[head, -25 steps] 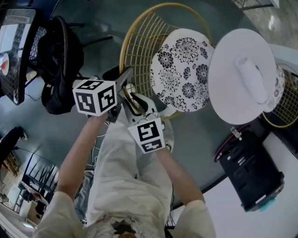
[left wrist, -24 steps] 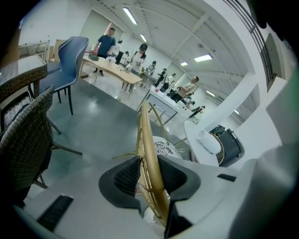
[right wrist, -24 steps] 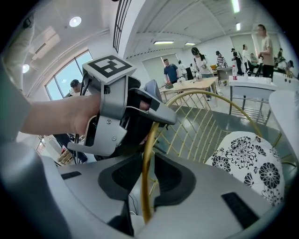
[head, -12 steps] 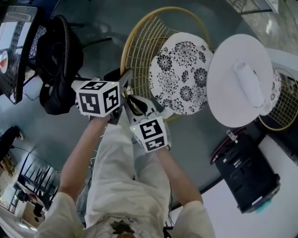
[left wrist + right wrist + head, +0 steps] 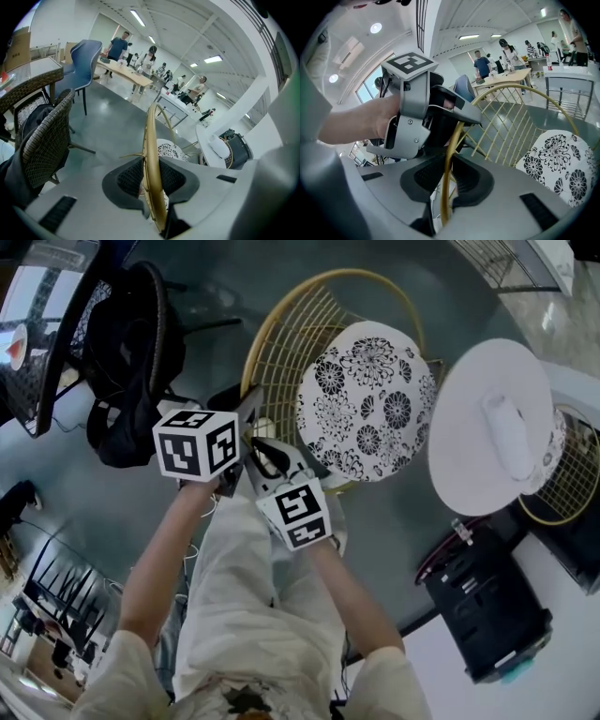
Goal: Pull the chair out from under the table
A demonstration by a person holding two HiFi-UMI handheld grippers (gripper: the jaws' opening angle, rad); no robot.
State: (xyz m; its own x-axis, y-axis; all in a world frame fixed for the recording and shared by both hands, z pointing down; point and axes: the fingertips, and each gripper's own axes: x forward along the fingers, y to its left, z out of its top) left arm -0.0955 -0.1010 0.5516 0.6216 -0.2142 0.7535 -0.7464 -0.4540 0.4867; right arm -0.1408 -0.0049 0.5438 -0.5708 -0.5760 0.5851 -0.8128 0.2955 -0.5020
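Both grippers take the chair (image 5: 366,399) by the gold rim (image 5: 255,352) of its back, side by side, probably so the pull comes square and the light frame does not twist. The left gripper (image 5: 152,183) is closing, its pads meeting the rim between them. The right gripper (image 5: 447,180) is clamped narrow on the same rim. The chair stands just beside the table (image 5: 492,352), its seat edge at the tabletop's edge. Count: two grippers, one table, one held chair, a second wire chair (image 5: 574,460) beyond.
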